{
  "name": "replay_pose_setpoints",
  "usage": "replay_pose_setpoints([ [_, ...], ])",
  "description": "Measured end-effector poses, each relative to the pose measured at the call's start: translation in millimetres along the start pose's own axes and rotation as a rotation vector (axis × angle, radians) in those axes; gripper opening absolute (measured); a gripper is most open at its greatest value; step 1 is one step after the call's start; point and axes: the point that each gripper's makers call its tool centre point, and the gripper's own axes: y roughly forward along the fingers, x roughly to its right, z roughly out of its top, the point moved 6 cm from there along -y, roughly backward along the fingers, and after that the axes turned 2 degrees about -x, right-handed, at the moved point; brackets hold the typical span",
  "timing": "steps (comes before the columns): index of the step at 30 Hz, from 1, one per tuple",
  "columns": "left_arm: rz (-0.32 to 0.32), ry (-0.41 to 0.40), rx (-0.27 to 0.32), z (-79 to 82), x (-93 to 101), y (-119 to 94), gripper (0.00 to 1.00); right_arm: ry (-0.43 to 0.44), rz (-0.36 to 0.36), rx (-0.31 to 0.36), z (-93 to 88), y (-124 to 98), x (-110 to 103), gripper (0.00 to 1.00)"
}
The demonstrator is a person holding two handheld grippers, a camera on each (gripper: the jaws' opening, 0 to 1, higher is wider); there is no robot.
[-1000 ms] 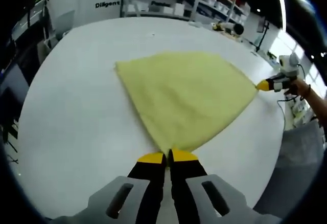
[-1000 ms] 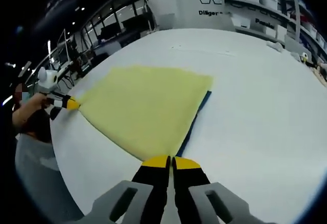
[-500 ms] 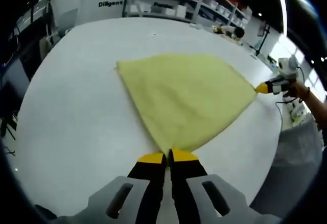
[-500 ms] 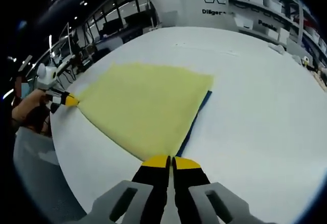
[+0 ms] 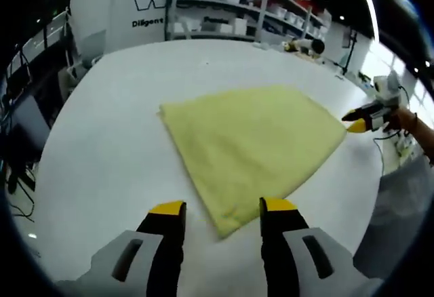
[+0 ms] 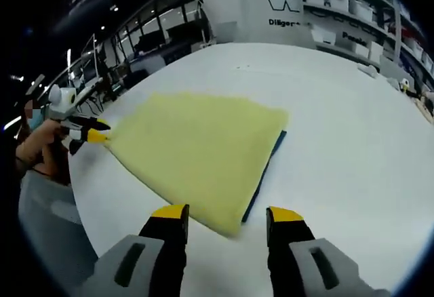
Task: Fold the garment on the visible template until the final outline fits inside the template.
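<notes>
White round surface (image 5: 102, 141) is carrying a folded yellow garment (image 5: 251, 141), shelving standing behind. Right gripper view is revealing a blue template (image 6: 266, 168) edge. Left tool (image 5: 222, 210) and right tool (image 6: 227, 214) are gaping open, empty.

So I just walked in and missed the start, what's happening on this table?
A person is folding a pale yellow cloth garment on a round white table, using two hand-held grippers. Both the left hand-held gripper and the right hand-held gripper are open, each facing a corner of the flat cloth. A dark blue template edge peeks out beneath.
</notes>
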Motion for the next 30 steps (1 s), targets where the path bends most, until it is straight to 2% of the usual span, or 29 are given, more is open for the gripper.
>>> replay_pose_setpoints([
  [4,0.004,-0.001,0.016,3.2,5.4,-9.1,0.70,0.000,0.013,0.020,7.0,-7.2,-8.8,0.58],
  [13,-0.006,0.011,0.057,7.0,22.1,-32.2,0.93,-0.009,0.043,0.074,15.8,-31.4,-35.2,0.84],
  [17,-0.011,0.018,0.076,9.8,27.3,-41.0,0.99,-0.033,0.049,0.082,14.6,-42.9,-45.3,0.91],
  [21,-0.001,0.005,0.084,9.1,32.9,-48.5,0.99,-0.028,0.043,0.093,12.2,-53.1,-50.0,0.98],
  [30,-0.027,0.040,0.073,2.4,47.7,-55.9,0.99,0.000,0.044,0.142,4.8,-72.0,-66.1,0.99],
])
